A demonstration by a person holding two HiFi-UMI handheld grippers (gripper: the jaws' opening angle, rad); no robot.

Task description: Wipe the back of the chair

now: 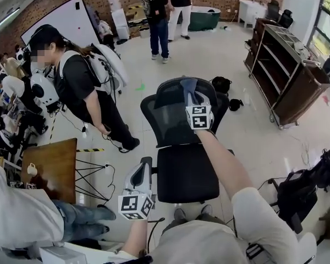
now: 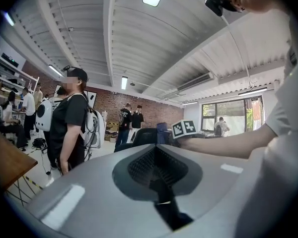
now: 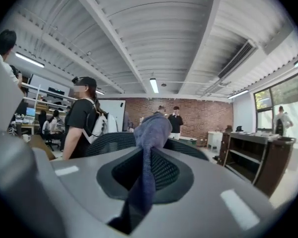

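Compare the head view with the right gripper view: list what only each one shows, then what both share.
Only the head view: the chair's seat, the left gripper held low beside it, and a wooden table at the left. Only the right gripper view: the ribbed ceiling with its strip lights, and the jaws closed on a strand of the blue cloth. Both: the right gripper, the cloth at the top of the mesh chair back, the person in a black cap, the dark shelf cart.
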